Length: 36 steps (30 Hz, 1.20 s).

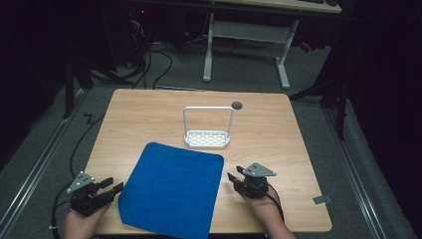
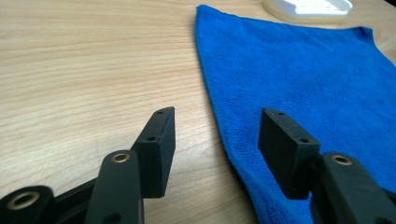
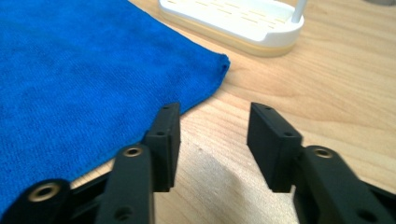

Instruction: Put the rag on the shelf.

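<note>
Blue cloth (image 1: 171, 191) is the landmark: a soft, napped microfibre sheet with rounded corners, lying flat on the wooden table (image 1: 134, 114), turned at a slant, its near corner hanging over the table's near edge. Just beyond the cloth's far edge stands a white plastic rack (image 1: 207, 137): a slotted oblong base with a thin upright loop handle. Beyond the rack, a small dark round hole (image 1: 237, 105) in the tabletop.

Left gripper (image 1: 115, 187) sits just left of the cloth's left edge, held in a hand (image 1: 79, 224), jaws spread wide with nothing between them. Right gripper (image 1: 235, 174) sits just right of the cloth's right edge, jaws also apart and empty. Both are matte black blocks with brass-ringed pivots and a grey three-cornered plate on top.

Left gripper view shows the cloth's fine pile and hemmed edge close up, one jaw over bare wood, the other over the cloth's border; whether it touches, can't tell. Right gripper view shows the cloth's (image 3: 93, 70) rounded far corner, both jaws over bare wood beside it, and the rack's (image 3: 233, 21) slots and cream lower layer, which the high view doesn't resolve.

Table is pale wood-grain laminate, smooth, rounded corners. Beyond the cloth's table: grey carpet, dark cables, the white legs of a second desk (image 1: 283, 64), a dim room. A small grey tag (image 1: 322, 199) lies on the floor right of the cloth.
</note>
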### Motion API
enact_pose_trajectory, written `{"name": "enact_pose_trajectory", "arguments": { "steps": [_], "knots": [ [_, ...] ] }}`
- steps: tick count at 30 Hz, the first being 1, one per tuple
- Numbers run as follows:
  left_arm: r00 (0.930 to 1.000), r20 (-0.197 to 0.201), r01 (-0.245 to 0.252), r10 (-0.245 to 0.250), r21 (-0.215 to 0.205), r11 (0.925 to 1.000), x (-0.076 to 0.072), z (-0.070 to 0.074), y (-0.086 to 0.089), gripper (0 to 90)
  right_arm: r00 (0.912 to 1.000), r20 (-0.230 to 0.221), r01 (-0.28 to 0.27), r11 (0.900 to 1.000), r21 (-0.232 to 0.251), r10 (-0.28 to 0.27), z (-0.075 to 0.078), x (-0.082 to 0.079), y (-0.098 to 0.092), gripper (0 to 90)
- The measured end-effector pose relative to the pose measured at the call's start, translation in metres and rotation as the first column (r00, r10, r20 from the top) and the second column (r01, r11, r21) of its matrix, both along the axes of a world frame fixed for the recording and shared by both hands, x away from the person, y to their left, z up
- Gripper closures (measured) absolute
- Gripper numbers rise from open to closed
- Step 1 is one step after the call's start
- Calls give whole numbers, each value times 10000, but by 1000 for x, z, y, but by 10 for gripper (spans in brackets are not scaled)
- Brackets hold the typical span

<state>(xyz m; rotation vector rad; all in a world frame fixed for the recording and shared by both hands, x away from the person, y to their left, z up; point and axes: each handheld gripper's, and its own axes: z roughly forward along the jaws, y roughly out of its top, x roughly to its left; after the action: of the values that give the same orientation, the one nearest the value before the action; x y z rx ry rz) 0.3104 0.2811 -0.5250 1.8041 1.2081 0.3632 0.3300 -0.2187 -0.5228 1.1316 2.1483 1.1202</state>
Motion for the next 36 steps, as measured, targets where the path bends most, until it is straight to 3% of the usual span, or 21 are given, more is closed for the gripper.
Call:
{"name": "enact_pose_trajectory", "arguments": {
  "steps": [8,18,19,23,24,25,26,27,28,30,31,36],
  "knots": [
    [9997,225,126,-132,261,9996,2,2,-10,509,9991,108,-412,9991,32,411,3,-8,6,579],
    [9991,11,420,-421,468,9980,3,-1,-22,509,9940,-68,-1093,9935,308,1096,6,-11,21,596],
    [9986,-44,530,-528,505,9973,3,-2,-26,519,9890,-28,-1481,9887,219,1482,5,-13,30,618],
    [9972,-47,744,-743,686,9949,3,-2,-34,544,9806,-257,-1939,9809,180,1944,3,-16,42,694],
    [9965,-73,833,-830,736,9938,3,-2,-37,551,9756,-416,-2153,9764,167,2158,3,-17,47,740],
    [9962,-47,870,-869,941,9918,2,-3,-42,580,9630,-773,-2581,9660,127,2583,2,-19,55,819],
    [9962,-47,870,-869,941,9918,2,-3,-42,605,9630,-773,-2581,9660,127,2583,2,-19,55,819],
    [9957,-74,925,-922,1061,9900,2,-4,-44,631,9520,-866,-2949,9555,-31,2936,1,-22,62,870],
    [9951,-131,990,-982,1111,9889,3,-4,-46,631,9520,-866,-2949,9555,-31,2936,1,-22,62,870],
    [9937,-297,1107,-1076,1337,9848,3,-6,-49,731,9416,-890,-3286,9439,-317,3248,0,-24,68,900],
    [9918,-420,1260,-1209,1557,9797,4,-8,-52,755,9405,-956,-3308,9429,-377,3261,-1,-24,69,900],
    [9911,-390,1319,-1270,1793,9749,4,-8,-55,796,9352,-1170,-3424,9377,-589,3342,-5,-23,71,900]
  ]
}}
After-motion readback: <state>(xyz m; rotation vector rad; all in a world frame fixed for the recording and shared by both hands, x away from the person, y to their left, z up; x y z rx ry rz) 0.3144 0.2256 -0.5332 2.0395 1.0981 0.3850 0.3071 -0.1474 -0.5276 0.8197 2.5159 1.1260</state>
